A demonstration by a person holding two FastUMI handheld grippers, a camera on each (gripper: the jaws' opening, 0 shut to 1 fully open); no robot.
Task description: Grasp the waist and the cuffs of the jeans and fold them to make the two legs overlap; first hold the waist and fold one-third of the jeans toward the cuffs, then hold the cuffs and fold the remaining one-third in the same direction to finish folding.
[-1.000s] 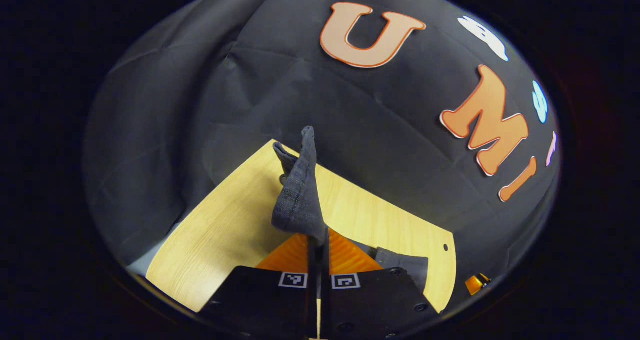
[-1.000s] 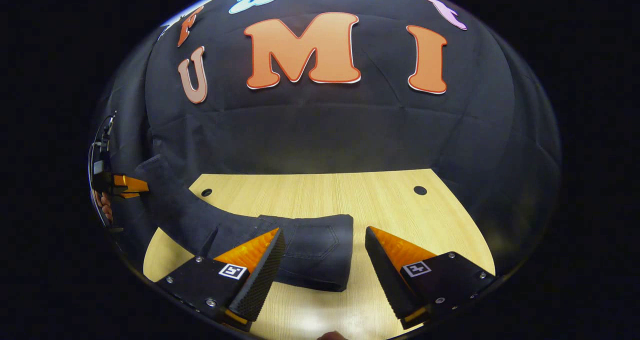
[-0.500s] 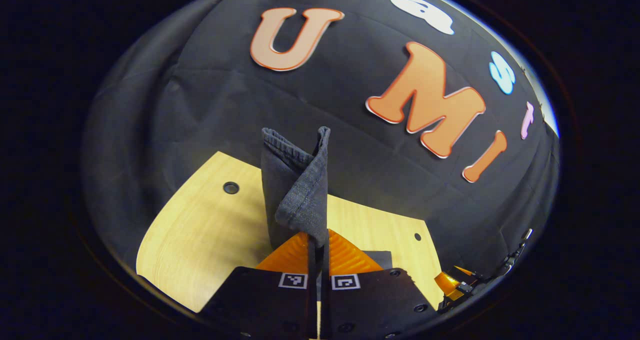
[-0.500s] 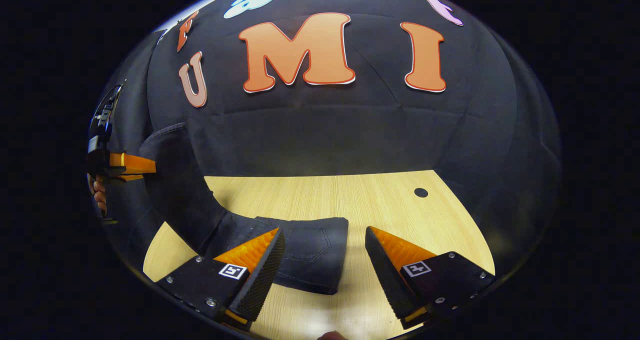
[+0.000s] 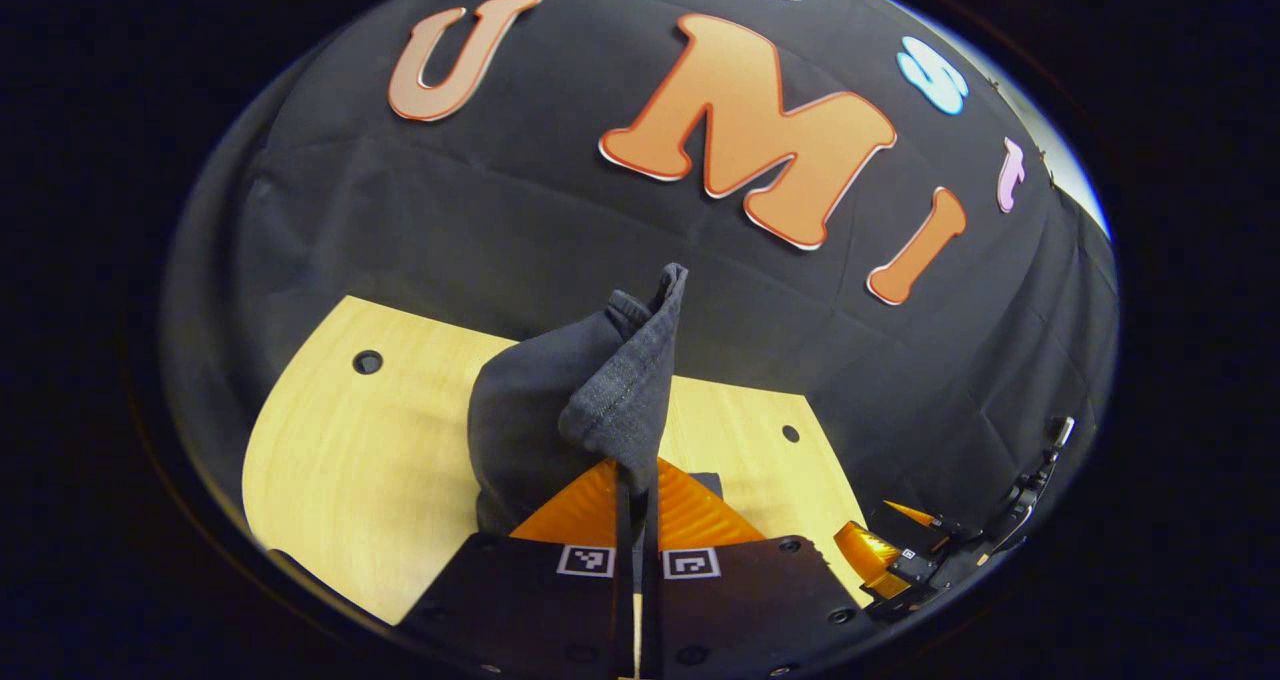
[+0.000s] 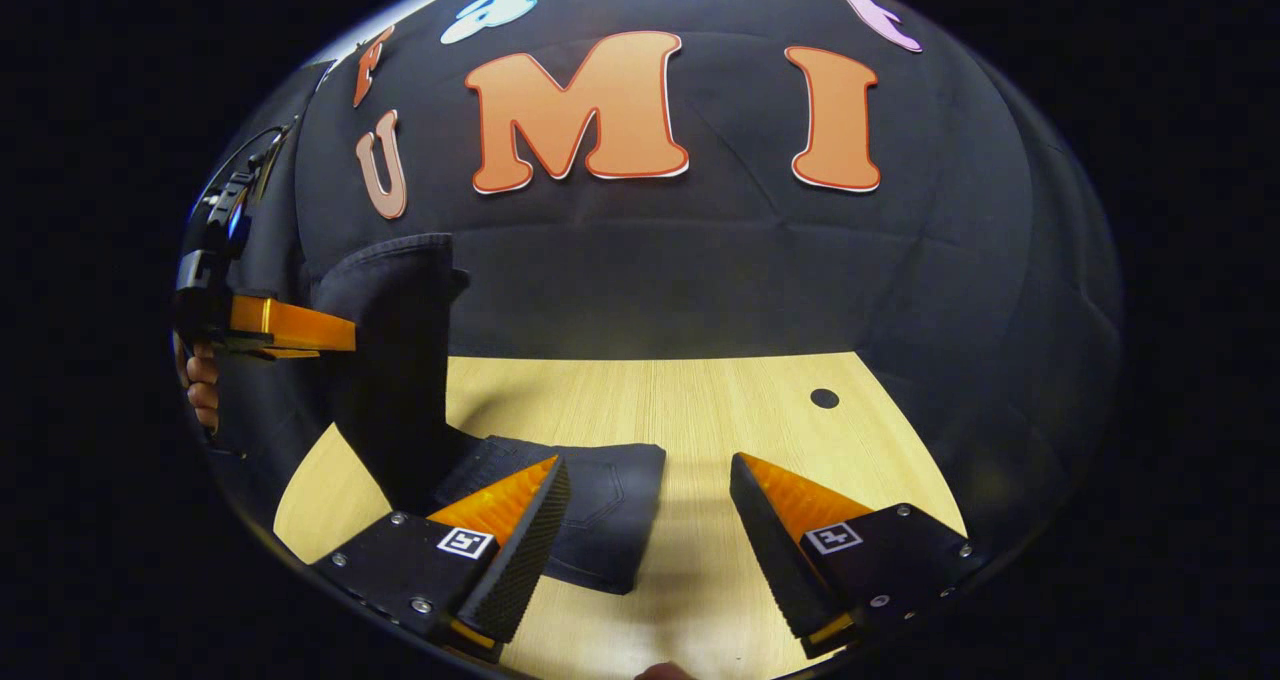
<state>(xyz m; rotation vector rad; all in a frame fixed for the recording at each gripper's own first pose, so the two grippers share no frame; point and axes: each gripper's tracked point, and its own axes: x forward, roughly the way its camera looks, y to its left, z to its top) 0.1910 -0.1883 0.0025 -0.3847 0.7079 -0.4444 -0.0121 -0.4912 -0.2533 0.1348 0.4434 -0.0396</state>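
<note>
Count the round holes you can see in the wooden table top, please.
2. In the left gripper view, one hole is near the table's far left corner, the other near its far right corner. The lifted jeans may hide more.

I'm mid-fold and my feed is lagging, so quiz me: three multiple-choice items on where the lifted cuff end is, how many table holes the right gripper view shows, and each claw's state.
1. Where is the lifted end of the jeans?
A. flat on the table
B. raised above the table, in the left claw
C. hanging off the table's edge

2. Holes in the table in the right gripper view?
A. one
B. three
C. five

3. The right claw is:
A. shut on the jeans
B. open, holding nothing
C. shut on nothing

Answers: 1 B, cloth stands up from the closed fingers; 2 A, one hole; 3 B, fingers stand apart.
</note>
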